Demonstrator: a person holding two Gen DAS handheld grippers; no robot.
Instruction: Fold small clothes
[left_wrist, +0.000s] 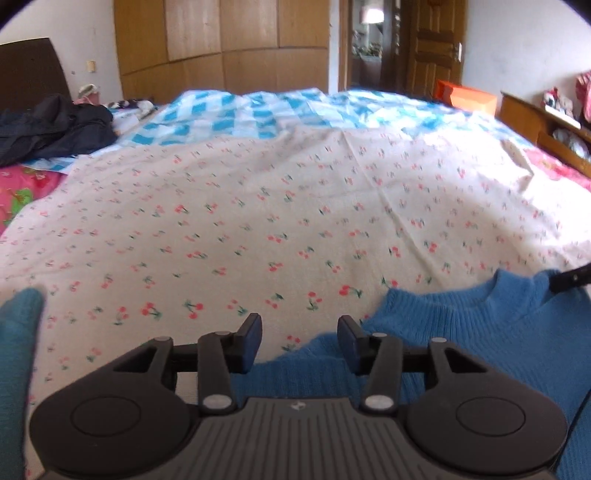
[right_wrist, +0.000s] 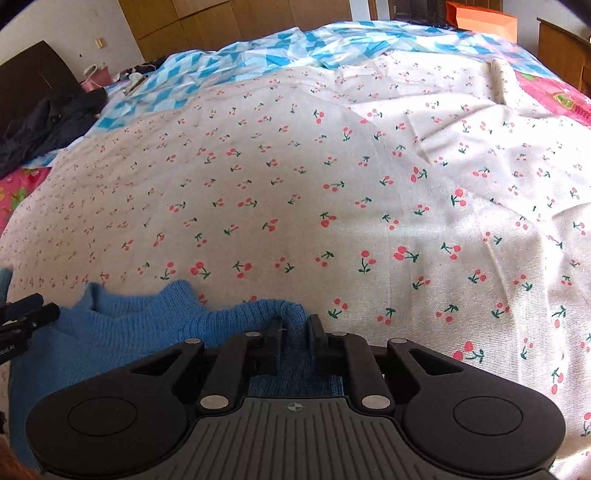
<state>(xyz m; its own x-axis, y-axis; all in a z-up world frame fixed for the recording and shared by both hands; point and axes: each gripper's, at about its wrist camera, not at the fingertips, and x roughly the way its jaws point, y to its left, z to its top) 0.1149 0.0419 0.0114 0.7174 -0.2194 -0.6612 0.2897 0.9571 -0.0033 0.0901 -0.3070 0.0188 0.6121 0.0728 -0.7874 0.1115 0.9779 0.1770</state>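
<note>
A small blue knit sweater (left_wrist: 472, 332) lies on the cherry-print sheet (left_wrist: 258, 229) at the near edge of the bed, neck opening facing away. My left gripper (left_wrist: 299, 341) is open and empty, hovering over the sweater's left shoulder edge. My right gripper (right_wrist: 293, 332) is shut on a bunched fold of the blue sweater (right_wrist: 129, 332) at its right shoulder. The tip of the right gripper shows at the right edge of the left wrist view (left_wrist: 570, 278). The left gripper shows at the left edge of the right wrist view (right_wrist: 26, 317).
A blue checked blanket (left_wrist: 240, 114) lies behind the sheet. Dark clothes (left_wrist: 51, 125) are piled at the far left by the headboard. An orange box (left_wrist: 465, 96) and a wooden shelf (left_wrist: 546, 122) stand at the far right. A teal cloth piece (left_wrist: 18, 354) is at the left edge.
</note>
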